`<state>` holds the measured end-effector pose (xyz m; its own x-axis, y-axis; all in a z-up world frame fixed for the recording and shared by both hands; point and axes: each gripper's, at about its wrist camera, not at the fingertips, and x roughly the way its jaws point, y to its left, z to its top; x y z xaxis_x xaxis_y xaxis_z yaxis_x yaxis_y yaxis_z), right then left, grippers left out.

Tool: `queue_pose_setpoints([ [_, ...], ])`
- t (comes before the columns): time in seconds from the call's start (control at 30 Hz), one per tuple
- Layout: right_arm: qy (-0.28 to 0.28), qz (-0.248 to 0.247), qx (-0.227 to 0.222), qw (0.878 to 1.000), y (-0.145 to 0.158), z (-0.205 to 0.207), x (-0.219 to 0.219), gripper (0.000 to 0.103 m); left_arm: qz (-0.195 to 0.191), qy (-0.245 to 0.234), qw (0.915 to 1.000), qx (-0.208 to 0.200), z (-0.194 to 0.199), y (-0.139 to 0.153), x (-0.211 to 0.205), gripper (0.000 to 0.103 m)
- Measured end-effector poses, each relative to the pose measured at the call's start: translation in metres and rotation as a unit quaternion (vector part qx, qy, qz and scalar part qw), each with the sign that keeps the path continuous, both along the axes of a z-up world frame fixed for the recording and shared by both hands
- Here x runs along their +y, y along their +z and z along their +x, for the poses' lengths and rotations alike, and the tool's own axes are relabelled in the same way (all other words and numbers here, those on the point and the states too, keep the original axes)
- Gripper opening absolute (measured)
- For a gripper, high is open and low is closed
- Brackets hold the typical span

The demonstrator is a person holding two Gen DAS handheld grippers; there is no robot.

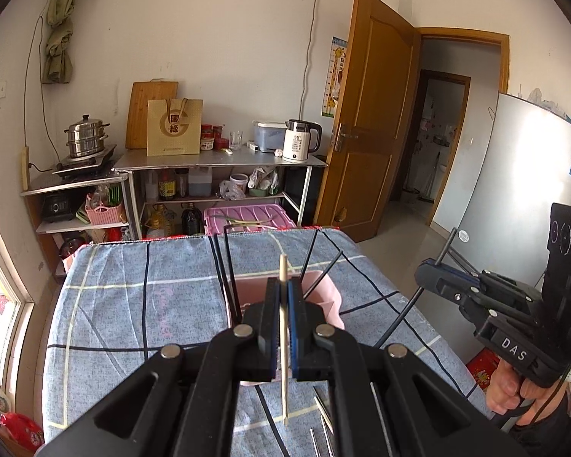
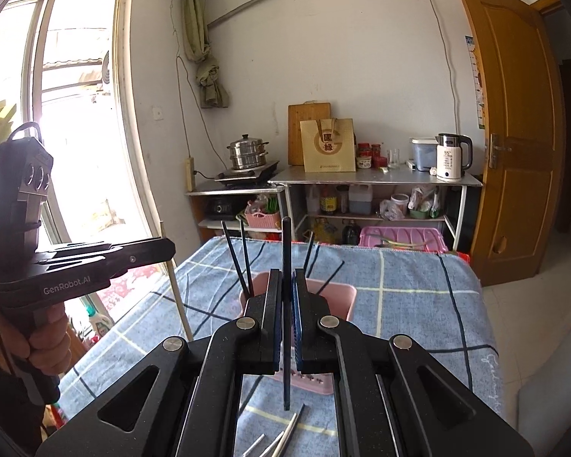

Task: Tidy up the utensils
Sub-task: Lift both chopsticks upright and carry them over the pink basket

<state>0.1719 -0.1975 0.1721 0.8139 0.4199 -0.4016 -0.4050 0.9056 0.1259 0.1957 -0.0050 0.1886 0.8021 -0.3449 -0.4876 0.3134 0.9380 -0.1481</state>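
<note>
Clamping a pale wooden chopstick (image 1: 283,327), the left gripper (image 1: 281,285) matches the right gripper (image 2: 286,278) pinching a black chopstick (image 2: 286,304), both upright, likely for dropping into the pink plastic holder (image 2: 338,297) at frame centre

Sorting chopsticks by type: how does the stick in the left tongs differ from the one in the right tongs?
The left tongs grip a pale wooden chopstick; the right tongs grip a black chopstick. The pale one looks thinner. Both stand roughly upright, clamped mid-length above the pink holder.
</note>
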Motion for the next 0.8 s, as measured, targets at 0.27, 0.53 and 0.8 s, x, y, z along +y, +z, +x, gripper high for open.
queue_pose_setpoints([
  [0.27, 0.012, 0.019, -0.031, 0.999, 0.029, 0.018, 0.014, 0.005, -0.008, 0.016, 0.9997, -0.016, 0.041, 0.021, 0.003, 0.004],
  [0.53, 0.005, 0.033, -0.044, 0.998, 0.038, 0.044, 0.025, 0.005, -0.012, 0.030, 0.9993, -0.017, 0.075, 0.015, 0.004, 0.004],
  [0.8, 0.005, 0.023, -0.011, 1.000, 0.004, 0.067, 0.034, 0.005, -0.013, 0.035, 0.9993, -0.006, 0.091, -0.011, 0.007, 0.004],
])
